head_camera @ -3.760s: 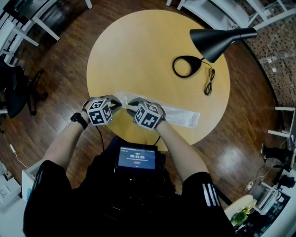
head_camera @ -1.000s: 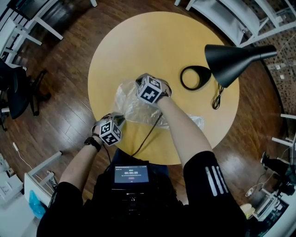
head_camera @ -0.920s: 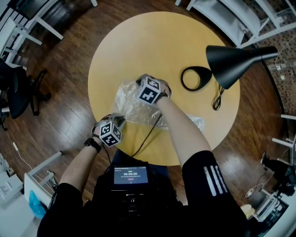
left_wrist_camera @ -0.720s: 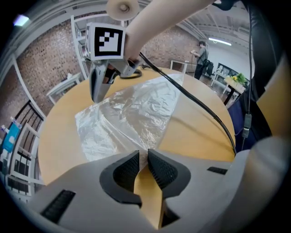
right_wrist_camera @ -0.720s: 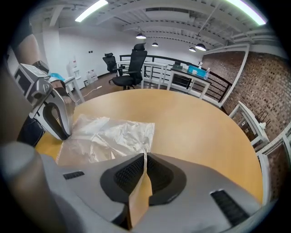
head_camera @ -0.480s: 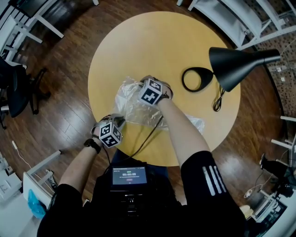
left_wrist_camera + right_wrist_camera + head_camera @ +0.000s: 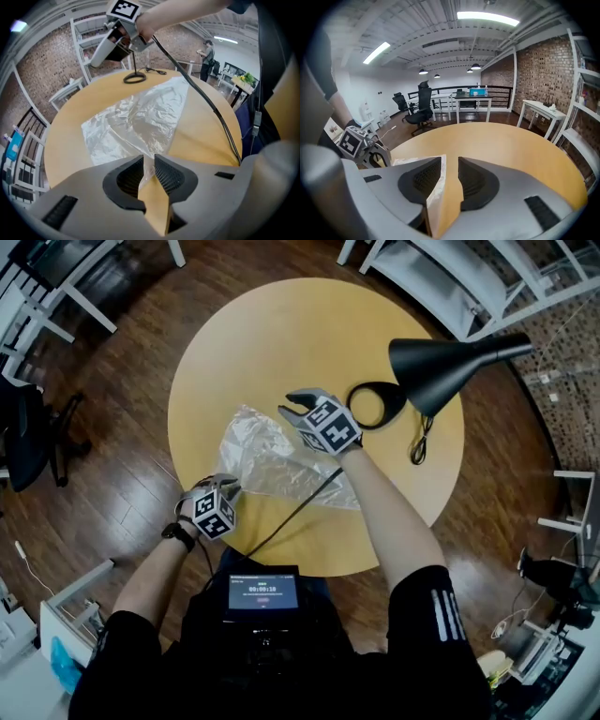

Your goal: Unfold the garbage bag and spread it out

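So the round worktop (image 7: 281,324) is mostly taken up by the garbage bag (image 7: 272,460), which is laid out as a crinkly, half-opened sheet running from the near edge toward the middle. It probably gets worked there because that's the easiest reach. The black lamp (image 7: 436,357) is parked off to the far right, well apart from the film, so nothing gets snagged. The right tool (image 7: 298,412) is held up above the bag's far end, close to the lamp's ring base. Its jaws are spread and nothing is caught between them, only bare wood and an edge of film showing past them. The left tool (image 7: 225,488) is kept low at the near edge with the bag's near corner pinched between its jaws. That looks like an anchor, so the sheet can be pulled away from it without sliding. Compared with a few seconds back, the bag is no longer a narrow folded strip along the near edge and a lot more width is opened up. A second ago the right tool was pressed down on the film with its jaws together. Since then it has been lifted clear and its jaws have just been opening. The left tool hasn't been moved, though its jaws have just been eased apart a touch, with film still filling the gap.
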